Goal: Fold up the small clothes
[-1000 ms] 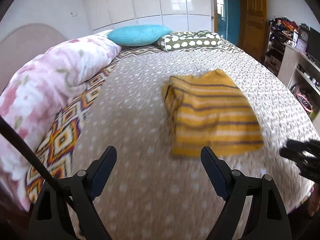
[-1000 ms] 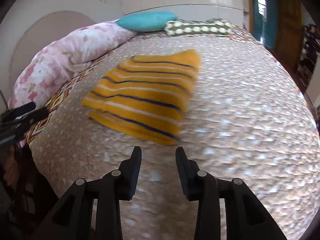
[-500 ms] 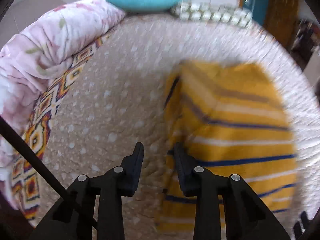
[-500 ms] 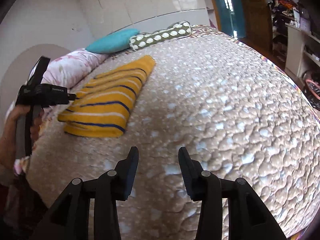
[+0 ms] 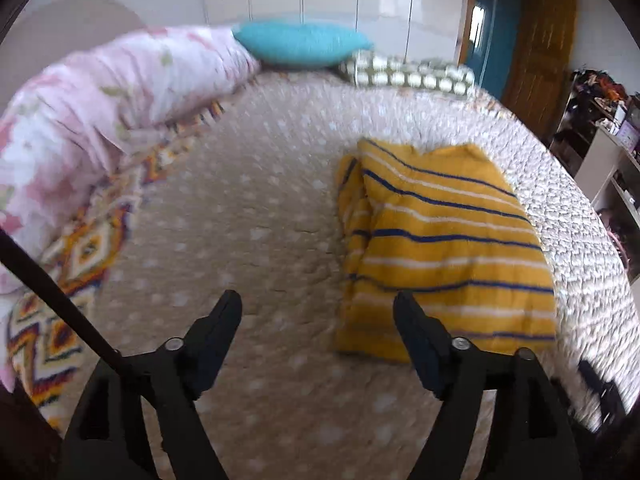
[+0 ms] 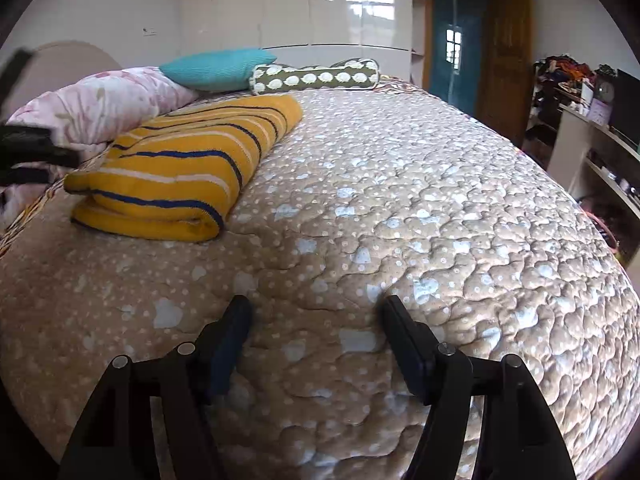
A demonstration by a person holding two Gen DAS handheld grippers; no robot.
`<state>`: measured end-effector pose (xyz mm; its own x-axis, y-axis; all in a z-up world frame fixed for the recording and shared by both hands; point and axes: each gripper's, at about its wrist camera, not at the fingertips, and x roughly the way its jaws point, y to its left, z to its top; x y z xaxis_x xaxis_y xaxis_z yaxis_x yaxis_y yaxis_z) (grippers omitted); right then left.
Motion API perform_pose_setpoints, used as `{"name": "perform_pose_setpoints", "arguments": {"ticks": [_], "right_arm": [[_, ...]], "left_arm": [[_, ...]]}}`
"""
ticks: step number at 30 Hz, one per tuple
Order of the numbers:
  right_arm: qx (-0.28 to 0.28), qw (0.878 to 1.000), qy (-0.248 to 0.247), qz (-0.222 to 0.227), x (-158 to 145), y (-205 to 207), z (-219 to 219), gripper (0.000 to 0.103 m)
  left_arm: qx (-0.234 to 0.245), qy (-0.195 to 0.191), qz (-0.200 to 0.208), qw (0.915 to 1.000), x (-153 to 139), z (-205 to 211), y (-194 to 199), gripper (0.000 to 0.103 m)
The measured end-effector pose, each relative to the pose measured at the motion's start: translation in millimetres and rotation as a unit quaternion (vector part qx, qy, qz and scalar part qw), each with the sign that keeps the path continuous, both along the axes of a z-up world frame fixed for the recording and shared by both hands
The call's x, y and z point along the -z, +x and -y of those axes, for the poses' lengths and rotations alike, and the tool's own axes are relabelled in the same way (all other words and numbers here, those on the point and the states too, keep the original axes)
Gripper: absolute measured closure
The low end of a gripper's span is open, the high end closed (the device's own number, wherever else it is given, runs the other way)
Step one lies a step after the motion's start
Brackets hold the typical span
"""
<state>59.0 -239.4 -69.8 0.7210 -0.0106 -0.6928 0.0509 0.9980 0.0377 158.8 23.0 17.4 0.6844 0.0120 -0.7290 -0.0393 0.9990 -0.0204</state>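
The yellow striped sweater (image 5: 444, 240) lies folded into a compact bundle on the quilted bed (image 6: 420, 208), so the folding looks essentially done. The left claw (image 5: 318, 312) and right claw (image 6: 316, 316) have both just been opening, nothing between their jaws, clear of the garment.

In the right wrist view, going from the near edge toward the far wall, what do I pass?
Right tongs → bare quilted bedspread → folded yellow striped garment → teal pillow → white wardrobe doors.
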Motion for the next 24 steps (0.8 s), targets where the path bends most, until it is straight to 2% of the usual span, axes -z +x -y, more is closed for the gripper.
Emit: {"name": "perform_pose_setpoints", "arguments": {"ticks": [2,4,8,10,12,18,24], "right_arm": [[0.003,1.000,-0.008,-0.001,0,2,-1,0.030],[0.011,1.000,-0.015,-0.001,0,4,-3,0.029],[0.027,0.999,-0.026,-0.008,1,9,-9,0.028],[0.037,0.999,-0.029,-0.015,0,13,-11,0.026],[0.044,0.998,-0.033,-0.022,0,15,-12,0.025],[0.046,0.998,-0.023,-0.039,-2,19,-8,0.023],[0.009,0.998,0.024,-0.066,-8,27,4,0.016]], "left_arm": [[-0.002,0.039,0.053,0.9978,-8,-5,-22,0.011],[-0.012,0.080,0.108,0.9909,-20,-10,-42,0.005],[-0.008,0.079,0.189,0.9787,-50,-22,-67,0.000],[0.001,0.076,0.210,0.9747,-63,-25,-75,0.000],[0.014,0.075,0.217,0.9733,-72,-20,-79,0.000],[0.055,0.033,0.211,0.9754,-81,5,-96,0.000],[0.089,0.015,0.183,0.9789,-83,44,-102,0.000]]}}
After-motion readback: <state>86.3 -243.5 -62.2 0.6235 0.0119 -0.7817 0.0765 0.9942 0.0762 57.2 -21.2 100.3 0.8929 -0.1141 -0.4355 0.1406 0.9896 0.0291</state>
